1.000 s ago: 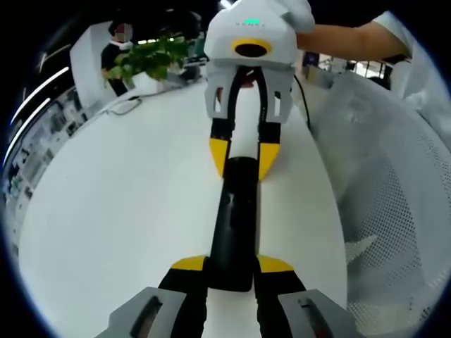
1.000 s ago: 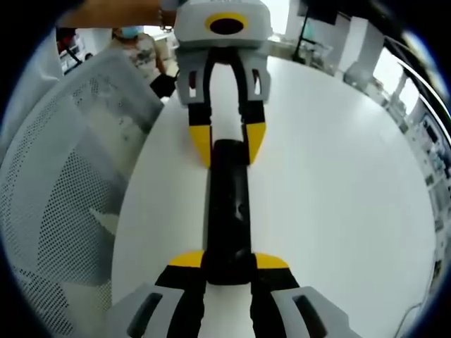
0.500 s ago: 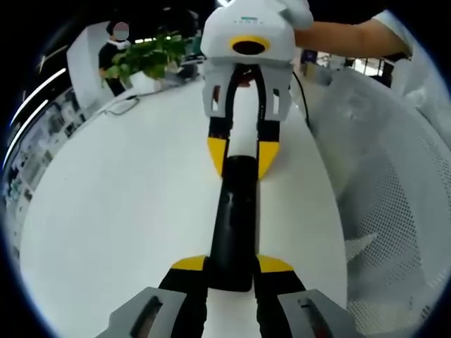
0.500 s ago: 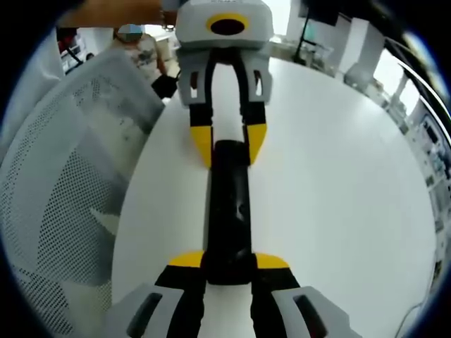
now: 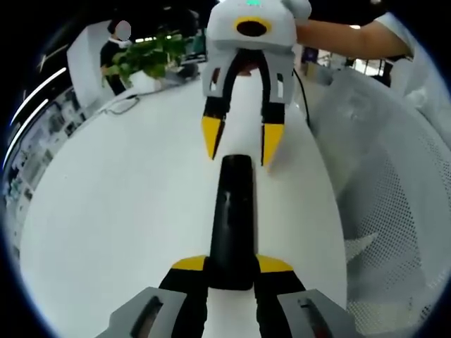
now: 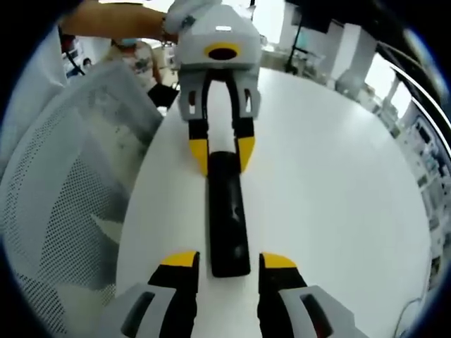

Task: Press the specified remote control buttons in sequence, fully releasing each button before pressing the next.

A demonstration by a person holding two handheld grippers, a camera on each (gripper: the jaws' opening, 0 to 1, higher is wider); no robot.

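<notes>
A long black remote control (image 5: 232, 218) lies lengthwise on the white table (image 5: 113, 197). My left gripper (image 5: 232, 264) is shut on its near end, yellow fingertips pressed to both sides. In the left gripper view my right gripper (image 5: 242, 146) hangs just beyond the remote's far end, open and clear of it. In the right gripper view the remote (image 6: 227, 211) runs away from me. My right gripper (image 6: 229, 260) stands open there, with a gap on each side of the remote's end. The left gripper (image 6: 218, 151) clamps the far end.
A white mesh chair (image 5: 380, 176) stands close along the table's edge, also seen as the chair (image 6: 63, 190). A green plant (image 5: 151, 60) and a cable (image 5: 123, 105) sit at the far end. A person's arm (image 5: 345, 39) reaches to the right gripper. Bare table (image 6: 338, 183) lies beside the remote.
My right gripper has opened and drawn back off the remote's end, where it was shut before. The left gripper keeps its hold and the remote has stayed in place.
</notes>
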